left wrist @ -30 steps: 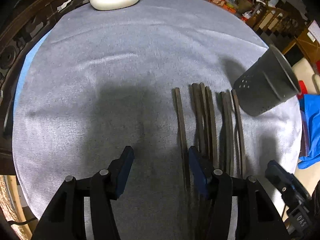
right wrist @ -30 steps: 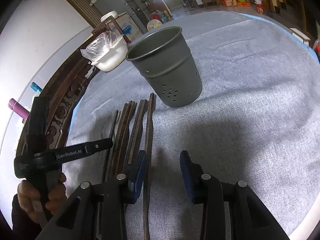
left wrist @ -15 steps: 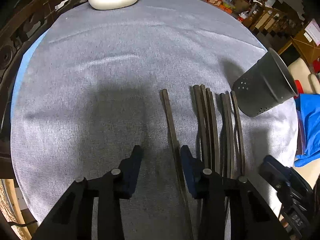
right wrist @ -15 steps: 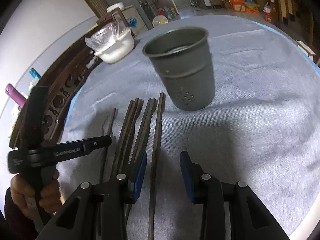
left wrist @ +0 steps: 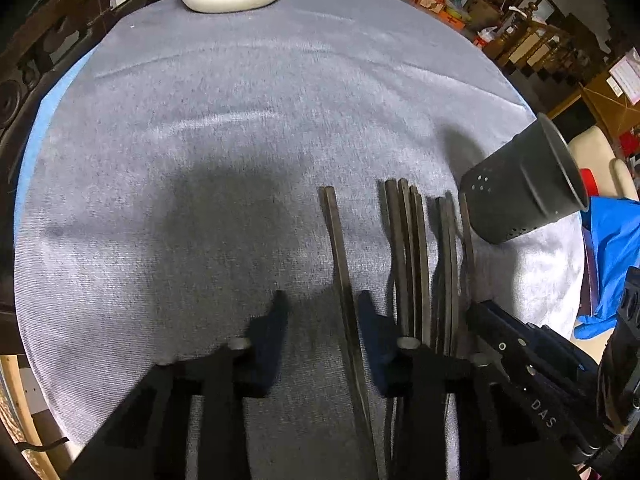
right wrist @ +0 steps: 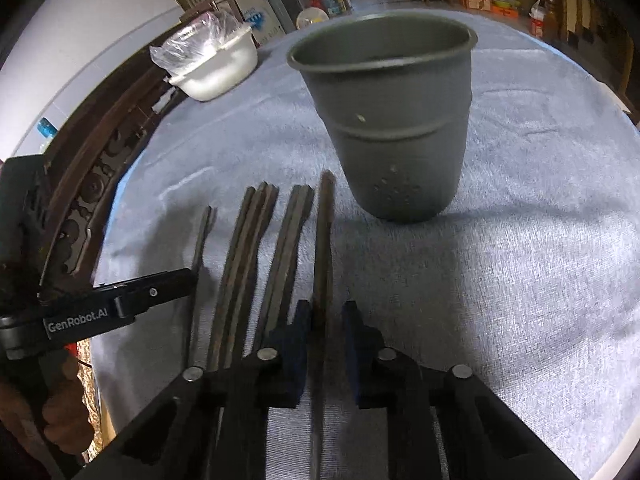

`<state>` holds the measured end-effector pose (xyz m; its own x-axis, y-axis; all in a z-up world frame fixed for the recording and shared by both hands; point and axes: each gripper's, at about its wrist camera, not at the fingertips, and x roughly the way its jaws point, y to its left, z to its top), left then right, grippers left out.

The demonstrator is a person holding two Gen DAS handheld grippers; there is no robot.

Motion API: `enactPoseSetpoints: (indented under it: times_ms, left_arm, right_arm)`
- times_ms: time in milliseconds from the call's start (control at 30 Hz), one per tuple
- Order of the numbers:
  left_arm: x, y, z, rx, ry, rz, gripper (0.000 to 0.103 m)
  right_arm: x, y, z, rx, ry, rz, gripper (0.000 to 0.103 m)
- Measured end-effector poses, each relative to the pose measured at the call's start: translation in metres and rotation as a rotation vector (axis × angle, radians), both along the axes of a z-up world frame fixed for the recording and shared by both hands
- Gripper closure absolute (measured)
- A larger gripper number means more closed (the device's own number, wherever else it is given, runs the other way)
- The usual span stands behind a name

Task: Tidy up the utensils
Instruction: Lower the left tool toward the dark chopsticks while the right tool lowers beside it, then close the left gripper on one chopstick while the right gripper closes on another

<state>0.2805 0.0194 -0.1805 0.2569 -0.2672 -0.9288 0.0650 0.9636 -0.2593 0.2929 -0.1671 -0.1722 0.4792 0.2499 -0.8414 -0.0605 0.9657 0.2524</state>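
On the round tabletop (left wrist: 240,128), covered with a grey-blue cloth, a row of dark wooden chopsticks lies side by side, all pointing away from the person toward a dark grey perforated utensil holder (right wrist: 390,120) that stands upright just beyond their far ends. The left hand-held gripper (left wrist: 320,300) hangs low over the cloth with its jaws apart, straddling the leftmost chopstick (left wrist: 340,260), which lies on its own, a gap away from the others; the stick runs nearer the right-hand pad (left wrist: 370,320) than the other, and neither pad looks to be pressing it. To its right sits a tight bundle of sticks (left wrist: 406,248), then a further pair (left wrist: 446,248) and a last single one close to the foot of the holder. The right hand-held gripper (right wrist: 326,312) has its blue-padded jaws drawn in narrow on either side of that rightmost chopstick (right wrist: 324,240), pads right against it or nearly so; I cannot tell from here whether it is truly clamped. The stick itself lies flat on the cloth, its far tip just short of the holder's base. At the far edge of the tabletop there is a white basin (right wrist: 218,72) with crumpled clear plastic in it, next to a carved dark wooden chair back (right wrist: 104,176).
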Motion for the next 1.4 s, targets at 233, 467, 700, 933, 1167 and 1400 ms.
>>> enactPoseSetpoints:
  times_ms: [233, 467, 700, 933, 1167, 1400]
  left_arm:
    - [-0.003, -0.01, 0.004, 0.026, -0.021, -0.089, 0.091]
    - [0.012, -0.004, 0.002, 0.011, 0.007, -0.156, 0.091]
    - [0.017, 0.015, -0.007, -0.023, 0.035, -0.113, 0.077]
    - [0.023, 0.034, -0.006, -0.069, 0.057, -0.073, 0.075]
    - [0.037, 0.041, 0.004, -0.073, 0.091, -0.018, 0.06]
    - [0.05, 0.045, -0.004, -0.064, 0.139, 0.047, 0.06]
  right_arm:
    - [-0.005, -0.02, 0.001, 0.024, 0.061, -0.029, 0.094]
    - [-0.005, -0.016, 0.008, 0.06, 0.103, 0.023, 0.092]
    - [-0.004, -0.014, 0.0, 0.058, 0.134, 0.011, 0.091]
    - [0.005, -0.018, 0.009, 0.059, 0.128, -0.01, 0.091]
    - [0.024, -0.002, 0.018, -0.022, 0.1, 0.009, 0.09]
    - [0.039, 0.012, 0.015, -0.068, 0.114, 0.016, 0.09]
